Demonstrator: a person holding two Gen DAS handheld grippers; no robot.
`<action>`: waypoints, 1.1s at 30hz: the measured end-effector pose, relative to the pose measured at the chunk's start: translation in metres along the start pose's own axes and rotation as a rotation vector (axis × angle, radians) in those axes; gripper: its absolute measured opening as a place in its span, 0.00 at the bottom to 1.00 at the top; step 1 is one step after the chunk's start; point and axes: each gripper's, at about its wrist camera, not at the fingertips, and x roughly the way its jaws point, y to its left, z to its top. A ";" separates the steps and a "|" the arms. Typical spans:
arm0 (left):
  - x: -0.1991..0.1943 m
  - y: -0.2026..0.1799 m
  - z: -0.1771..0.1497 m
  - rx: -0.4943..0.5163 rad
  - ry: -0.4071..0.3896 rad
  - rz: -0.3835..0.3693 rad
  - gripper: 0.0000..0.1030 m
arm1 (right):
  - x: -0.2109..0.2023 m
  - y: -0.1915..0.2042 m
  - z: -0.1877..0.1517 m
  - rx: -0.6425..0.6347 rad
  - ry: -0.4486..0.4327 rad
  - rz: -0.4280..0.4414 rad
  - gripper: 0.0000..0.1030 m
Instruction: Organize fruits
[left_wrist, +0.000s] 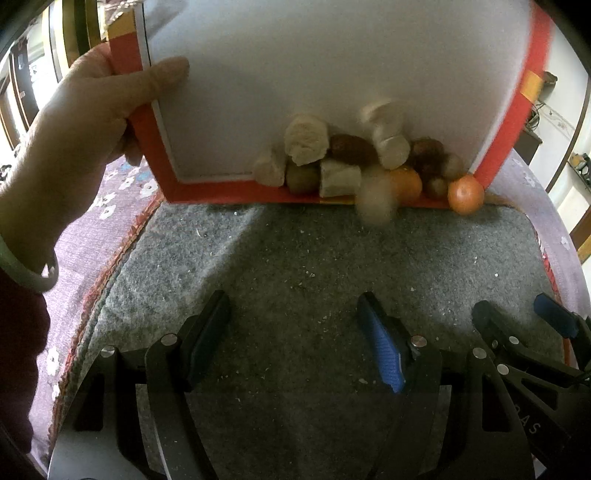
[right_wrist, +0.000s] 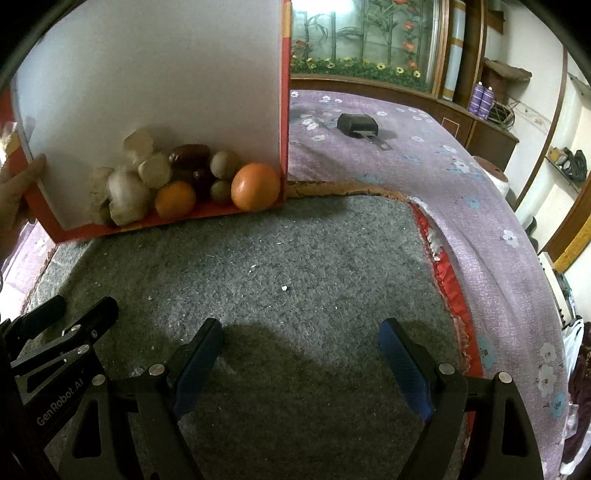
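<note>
- A bare hand (left_wrist: 92, 107) gripped the left rim of a red box (left_wrist: 155, 147) with a white lining, tipped up on edge over the grey mat (left_wrist: 295, 280).
- The fruits lay piled at its lower rim: pale chunks (left_wrist: 306, 138), dark brown dates (left_wrist: 351, 147), two oranges (left_wrist: 465, 194), small greenish-brown fruits.
- One piece (left_wrist: 375, 201) was motion-blurred at the rim.
- Left gripper (left_wrist: 293, 310) rested on the mat, fingers spread, empty.
- Right gripper (left_wrist: 517, 314) lay alongside, fingers apart.

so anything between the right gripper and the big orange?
Nothing on the mat. The grey mat between the open right gripper and the big orange is bare. The orange still sits inside the tipped red box, against its lower lip.
</note>
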 end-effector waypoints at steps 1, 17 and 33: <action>0.000 0.000 0.000 0.000 0.000 0.000 0.70 | 0.000 -0.001 0.000 0.000 0.000 0.000 0.84; -0.001 -0.004 0.002 0.000 0.000 0.000 0.70 | 0.000 0.000 0.000 0.000 0.000 0.001 0.84; -0.001 -0.004 0.002 0.000 0.000 0.000 0.70 | 0.000 0.001 0.000 0.000 0.000 0.002 0.84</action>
